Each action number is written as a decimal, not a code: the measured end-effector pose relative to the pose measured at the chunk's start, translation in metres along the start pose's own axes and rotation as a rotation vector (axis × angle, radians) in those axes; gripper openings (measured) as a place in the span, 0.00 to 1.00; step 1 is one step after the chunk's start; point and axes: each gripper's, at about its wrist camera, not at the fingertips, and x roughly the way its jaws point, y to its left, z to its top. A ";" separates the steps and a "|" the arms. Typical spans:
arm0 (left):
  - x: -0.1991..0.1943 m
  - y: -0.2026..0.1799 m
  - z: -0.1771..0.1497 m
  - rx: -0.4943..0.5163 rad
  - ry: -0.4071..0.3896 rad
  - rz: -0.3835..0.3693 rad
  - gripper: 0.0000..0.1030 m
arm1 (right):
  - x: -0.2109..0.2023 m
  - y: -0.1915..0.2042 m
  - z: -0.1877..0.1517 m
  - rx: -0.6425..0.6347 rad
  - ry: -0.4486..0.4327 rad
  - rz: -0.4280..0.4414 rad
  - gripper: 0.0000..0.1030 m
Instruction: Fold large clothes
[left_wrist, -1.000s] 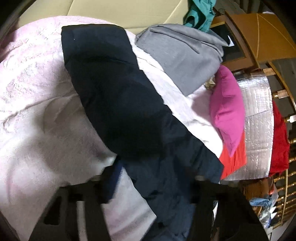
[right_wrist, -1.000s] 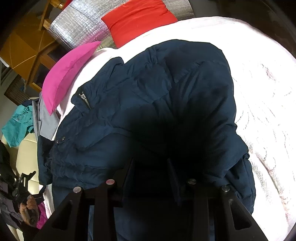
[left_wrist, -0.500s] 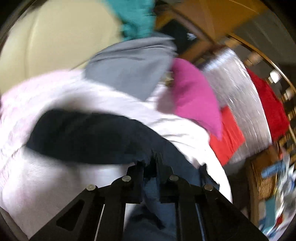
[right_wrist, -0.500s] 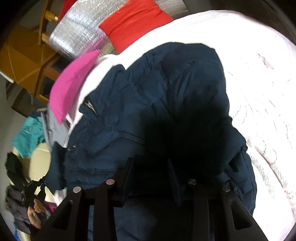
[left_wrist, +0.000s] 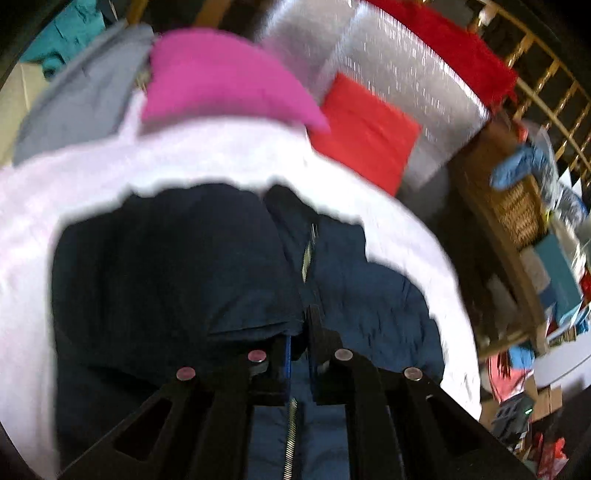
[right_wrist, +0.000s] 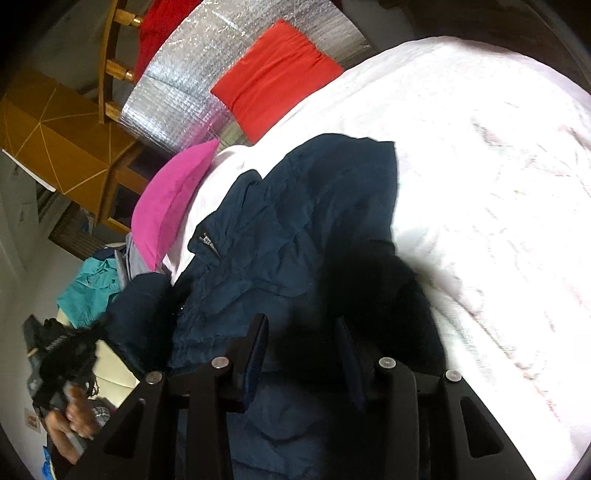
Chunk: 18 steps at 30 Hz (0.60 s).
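1. Navy jacket (right_wrist: 295, 236) lies crumpled on the pale pink blanket (right_wrist: 480, 166), its zipper (left_wrist: 306, 254) showing in the left wrist view.
2. Left gripper (left_wrist: 299, 350) has its jaws pinched nearly together on a fold of the jacket, a dark flap draping over the fingers (left_wrist: 317, 332).
3. Right gripper (right_wrist: 301, 354) stands with its jaws partly apart and jacket fabric bunched between them; shadow hides whether the pads press on it.
4. Beyond the jacket, a magenta cushion (right_wrist: 170, 206) rests at the blanket's edge, with a red cushion (right_wrist: 273, 77) lying on a silver foil mat (right_wrist: 177, 99) behind.
5. A grey garment (left_wrist: 81, 103) and a teal one (right_wrist: 85, 291) sit near the magenta cushion.
6. In the right wrist view's lower left corner, the person's hand (right_wrist: 74, 417) holds the left gripper.
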 end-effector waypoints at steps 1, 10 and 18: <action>0.010 -0.002 -0.005 -0.003 0.021 0.000 0.07 | -0.003 -0.003 0.000 0.005 -0.001 0.002 0.41; 0.011 0.060 -0.045 -0.208 0.210 -0.141 0.54 | -0.020 -0.015 0.001 0.007 -0.019 0.003 0.41; -0.085 0.104 -0.020 -0.146 0.013 -0.099 0.76 | -0.017 -0.005 -0.004 -0.006 -0.008 0.036 0.42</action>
